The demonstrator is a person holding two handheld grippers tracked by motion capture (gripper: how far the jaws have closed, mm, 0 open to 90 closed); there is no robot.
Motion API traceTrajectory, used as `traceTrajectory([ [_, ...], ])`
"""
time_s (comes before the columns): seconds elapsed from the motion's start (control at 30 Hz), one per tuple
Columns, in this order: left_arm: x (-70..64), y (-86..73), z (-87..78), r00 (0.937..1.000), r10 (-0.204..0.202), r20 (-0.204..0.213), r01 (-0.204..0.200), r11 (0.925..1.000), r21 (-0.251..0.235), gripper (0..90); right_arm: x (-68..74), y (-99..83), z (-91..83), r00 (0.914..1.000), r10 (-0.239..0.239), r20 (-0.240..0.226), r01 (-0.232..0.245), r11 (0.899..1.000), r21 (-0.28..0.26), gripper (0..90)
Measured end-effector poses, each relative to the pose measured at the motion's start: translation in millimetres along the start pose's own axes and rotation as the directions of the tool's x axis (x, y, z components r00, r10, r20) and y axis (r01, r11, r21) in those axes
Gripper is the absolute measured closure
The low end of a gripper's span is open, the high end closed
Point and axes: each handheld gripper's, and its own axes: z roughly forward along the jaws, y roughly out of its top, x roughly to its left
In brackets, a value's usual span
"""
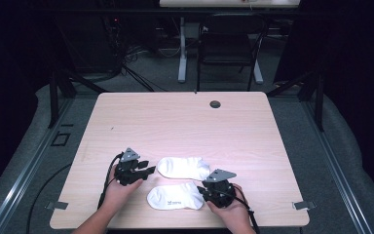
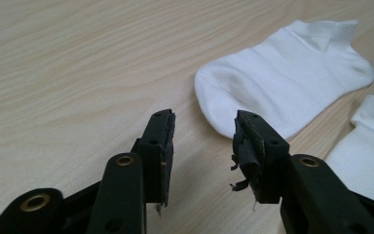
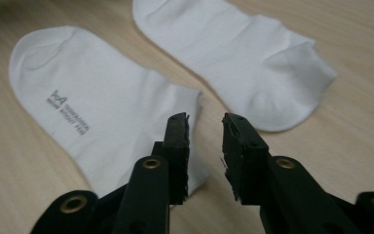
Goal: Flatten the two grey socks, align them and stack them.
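The left hand-held gripper [image 2: 202,134] is open with nothing between its jaws, just short of the toe of the far sock [image 2: 282,78]. The right hand-held gripper [image 3: 205,134] is also open and empty, over the cuff edge of the near sock [image 3: 102,117]. Both socks lie flat near the front of the surface [image 1: 185,117], long axes left to right, toes left. The near sock bears small grey print, too small to read.
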Motion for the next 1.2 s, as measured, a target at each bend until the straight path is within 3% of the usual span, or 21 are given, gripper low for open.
traceTrajectory([
  [0.17, -1.1, 0.4, 1.2, 0.9998, 0.018, 0.005, -0.018, 0.9998, -0.004, 62.1, -14.5, -3.0, -0.7, 0.999, 0.033, 0.029, -0.032, 0.998, -0.049, 62.3],
  [0.27, -2.8, 0.8, 2.8, 0.9997, 0.022, -0.012, -0.022, 0.9998, -0.004, 62.8, -19.9, -2.2, -0.5, 0.9983, 0.031, 0.05, -0.028, 0.998, -0.051, 60.0],
  [0.47, -5.3, 5.8, 4.2, 0.9994, 0.034, -0.002, -0.034, 0.9993, -0.016, 60.6, -25.7, 5.4, -0.4, 0.9971, 0.044, 0.061, -0.041, 0.998, -0.054, 57.6],
  [0.63, -7.1, 11.0, 5.9, 0.9995, 0.031, 0.0, -0.031, 0.9991, -0.029, 59.1, -29.2, 16.0, -0.4, 0.9965, 0.049, 0.068, -0.044, 0.997, -0.062, 62.3],
  [0.87, -6.9, 23.2, 11.5, 0.9987, 0.036, -0.038, -0.037, 0.9982, -0.048, 53.9, -38.3, 28.6, 6.5, 0.9926, 0.08, 0.092, -0.075, 0.996, -0.051, 62.0],
  [1.03, -4.2, 29.3, 19.4, 0.9987, 0.041, -0.032, -0.041, 0.9989, -0.024, 54.9, -47.4, 34.9, 12.1, 0.9892, 0.107, 0.1, -0.101, 0.993, -0.063, 61.4],
  [1.2, -3.2, 31.9, 28.5, 0.998, 0.044, -0.046, -0.044, 0.999, 0.012, 57.4, -55.3, 40.1, 19.2, 0.9865, 0.124, 0.106, -0.121, 0.992, -0.039, 63.5],
])
